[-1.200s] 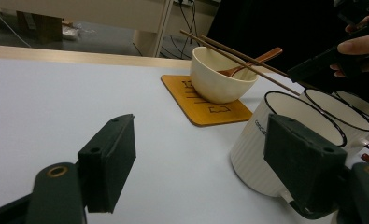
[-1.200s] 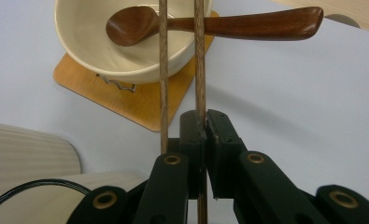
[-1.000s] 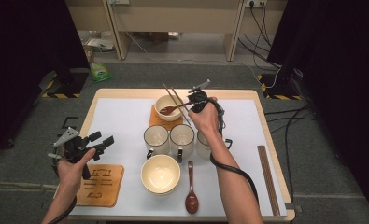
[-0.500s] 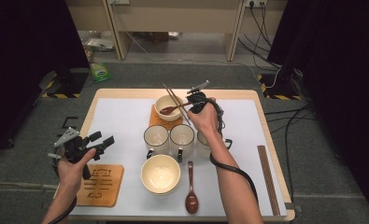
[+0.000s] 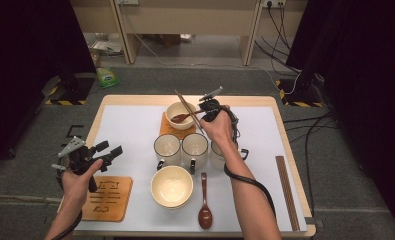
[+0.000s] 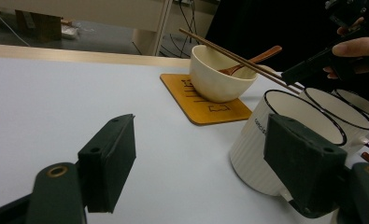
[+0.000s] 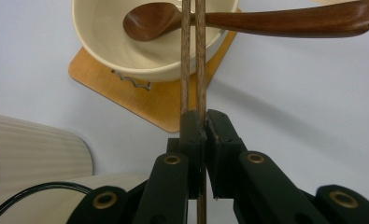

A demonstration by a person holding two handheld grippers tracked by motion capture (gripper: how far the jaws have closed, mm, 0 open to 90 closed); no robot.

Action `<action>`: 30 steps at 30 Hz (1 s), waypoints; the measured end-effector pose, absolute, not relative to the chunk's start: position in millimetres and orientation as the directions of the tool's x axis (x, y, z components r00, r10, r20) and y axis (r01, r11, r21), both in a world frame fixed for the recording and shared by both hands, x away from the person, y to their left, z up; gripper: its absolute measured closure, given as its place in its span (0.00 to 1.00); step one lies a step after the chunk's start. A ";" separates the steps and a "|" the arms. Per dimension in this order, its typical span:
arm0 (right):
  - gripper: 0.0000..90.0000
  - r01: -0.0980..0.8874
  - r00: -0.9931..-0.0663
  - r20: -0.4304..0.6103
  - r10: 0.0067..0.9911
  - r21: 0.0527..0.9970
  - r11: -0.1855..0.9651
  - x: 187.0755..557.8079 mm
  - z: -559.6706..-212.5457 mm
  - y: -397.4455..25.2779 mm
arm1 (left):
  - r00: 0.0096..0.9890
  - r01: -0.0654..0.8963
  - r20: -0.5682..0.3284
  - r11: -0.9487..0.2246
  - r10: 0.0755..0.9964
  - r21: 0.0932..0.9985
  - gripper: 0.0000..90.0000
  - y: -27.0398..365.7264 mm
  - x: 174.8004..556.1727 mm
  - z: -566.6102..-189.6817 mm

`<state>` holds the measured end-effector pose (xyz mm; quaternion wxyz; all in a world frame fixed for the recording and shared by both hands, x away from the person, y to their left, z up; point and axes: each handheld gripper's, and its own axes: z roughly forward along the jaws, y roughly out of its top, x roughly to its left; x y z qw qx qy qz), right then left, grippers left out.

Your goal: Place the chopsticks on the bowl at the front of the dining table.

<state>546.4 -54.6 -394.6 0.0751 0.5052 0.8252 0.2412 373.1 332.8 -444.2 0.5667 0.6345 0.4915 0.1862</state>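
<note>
The right gripper (image 7: pixel 200 122) is clamped on a pair of chopsticks (image 7: pixel 193 56), its jaws pressed together around the lower ends of the sticks. From that grip the sticks run straight ahead along the gripper's own line and pass over the far bowl (image 7: pixel 145 51), the one that sits on the wooden coaster (image 7: pixel 140 100). In the high view the chopsticks (image 5: pixel 187 109) slant from the right gripper (image 5: pixel 208 111) up and leftward across that bowl (image 5: pixel 181 114), so their long axis crosses the rim rather than following it. A wooden spoon (image 7: pixel 247 19) already rests in the bowl, lying crosswise to the sticks, which pass over its neck just beside the scoop. I judge the coming move to be a lowering of the sticks onto the rim, and it turns on keeping them crossing the bowl so both ends find support.

The left gripper (image 5: pixel 92 155) hangs open and holds nothing, well away from the bowl, beside a second coaster (image 5: pixel 107 197). The right hand (image 5: pixel 217 127) is the nearer one, just beside the bowl.
</note>
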 end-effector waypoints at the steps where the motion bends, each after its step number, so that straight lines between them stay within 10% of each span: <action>1: 0.95 0.798 -0.478 0.121 0.870 0.474 0.373 546.5 -394.6 -54.5 | 0.448 0.413 -0.320 0.125 0.835 0.902 0.27 332.7 373.1 -444.2; 30: 0.94 0.798 -0.484 0.131 0.865 0.471 0.375 546.9 -396.1 -52.0 | 0.447 0.411 -0.321 0.128 0.835 0.903 0.27 333.3 373.0 -443.9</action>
